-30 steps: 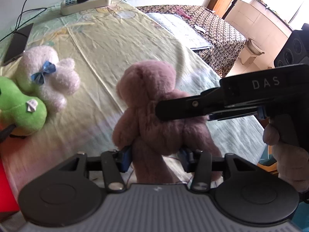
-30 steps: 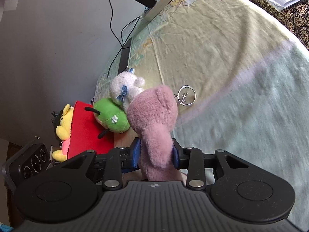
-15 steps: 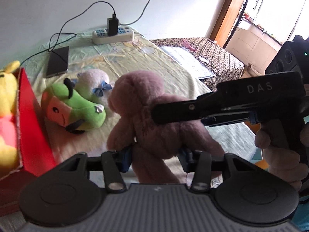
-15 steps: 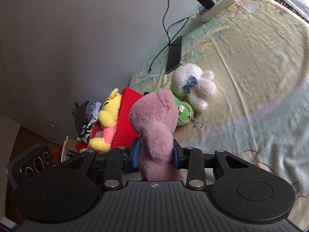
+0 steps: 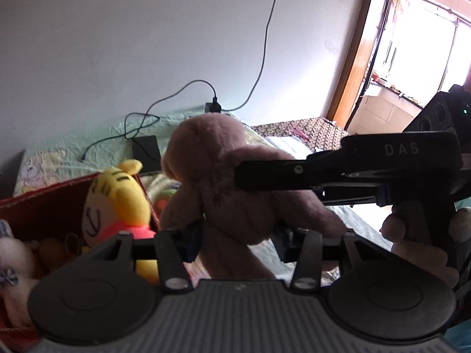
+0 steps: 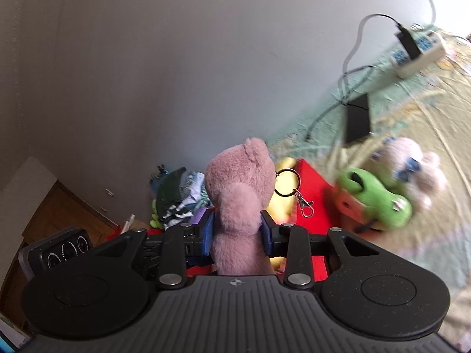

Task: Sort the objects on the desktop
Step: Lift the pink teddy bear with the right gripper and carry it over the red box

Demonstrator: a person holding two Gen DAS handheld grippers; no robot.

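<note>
Pink bear (image 6: 241, 203) sits mid-frame in both views, clamped by both the left gripper (image 5: 235, 232) and right gripper (image 6: 237, 231). At lower left of the left view, a red box (image 5: 44, 206) holds a yellow toy (image 5: 117, 203).

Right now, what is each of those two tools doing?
Left tool: closed on the fluffy mauve-pink plush bear, low on its body.
Right tool: closed on the same bear.
</note>
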